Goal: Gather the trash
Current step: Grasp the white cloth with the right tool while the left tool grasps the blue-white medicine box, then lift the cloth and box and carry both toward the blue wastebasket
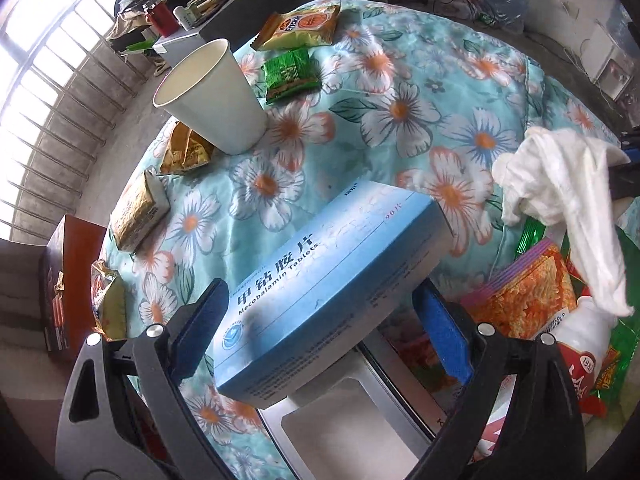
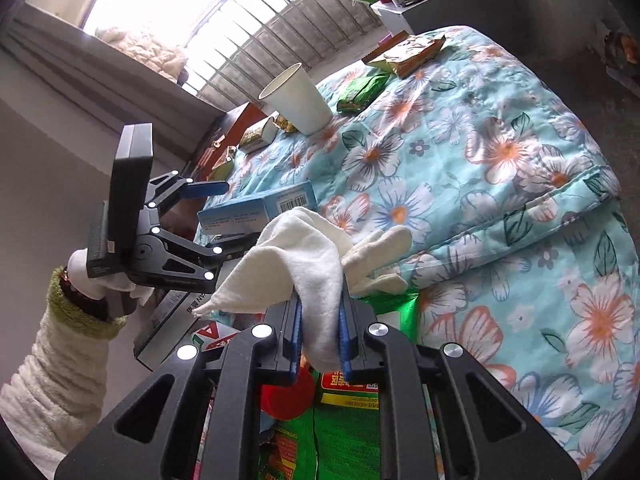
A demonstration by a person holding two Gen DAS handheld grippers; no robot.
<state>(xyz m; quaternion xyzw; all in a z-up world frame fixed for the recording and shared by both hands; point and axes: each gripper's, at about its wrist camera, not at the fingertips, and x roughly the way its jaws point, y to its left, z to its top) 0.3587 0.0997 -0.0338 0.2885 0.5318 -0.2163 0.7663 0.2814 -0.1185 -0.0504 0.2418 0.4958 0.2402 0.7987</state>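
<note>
Left wrist view showed the left tool (image 1: 320,304) clamped on a blue medicine box (image 1: 320,280), held above the floral bed (image 1: 400,112); at right, the right tool (image 2: 320,344) pinched a white cloth (image 2: 308,264).

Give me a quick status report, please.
Left hand-held gripper holds blue box. Right hand-held gripper shut on white cloth. Paper cup upright on bed.

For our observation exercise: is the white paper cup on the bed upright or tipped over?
Upright. The paper cup stands on its base on the floral quilt, open mouth up. From both views its inside looks empty.
</note>
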